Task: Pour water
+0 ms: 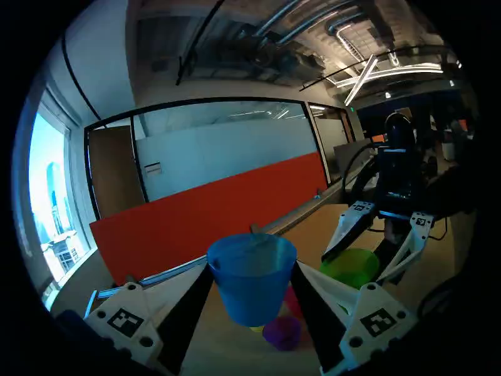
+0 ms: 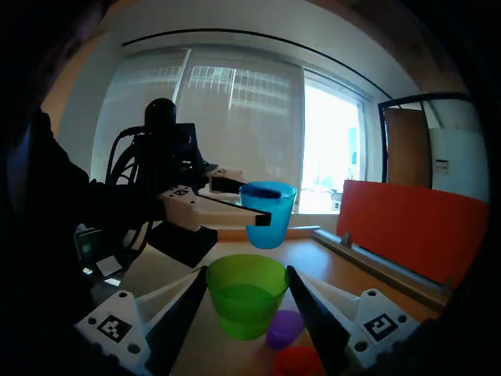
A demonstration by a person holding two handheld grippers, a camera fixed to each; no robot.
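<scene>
- A blue cup (image 1: 252, 285) is seen clamped between the 2 fingers of the left claw (image 1: 252, 269), which is closed to the cup's width and pressed against both of its sides.
- In the right gripper view, the same cup is shown held roughly upright, clear of the wooden bench (image 2: 325, 250), with a window (image 2: 329, 156) behind it.
- A green cup (image 2: 247, 304) is gripped in the same way by the right claw (image 2: 247, 276), both fingers set against its wall.
- A darker band is visible in the lower half of the green cup, which appears to be water; whether the blue cup holds any cannot be told.
- The green cup is shown lower than the blue one, the 2 being near each other but apart.
- A small purple cup (image 2: 285, 329) is seen on the bench just beside the green cup, and a red cup (image 2: 297, 362) is partly visible next to it.
- An orange panel (image 2: 413, 225) is stood along the far edge of the bench.
- A dark sleeve (image 2: 56, 207) is visible behind the left claw.
</scene>
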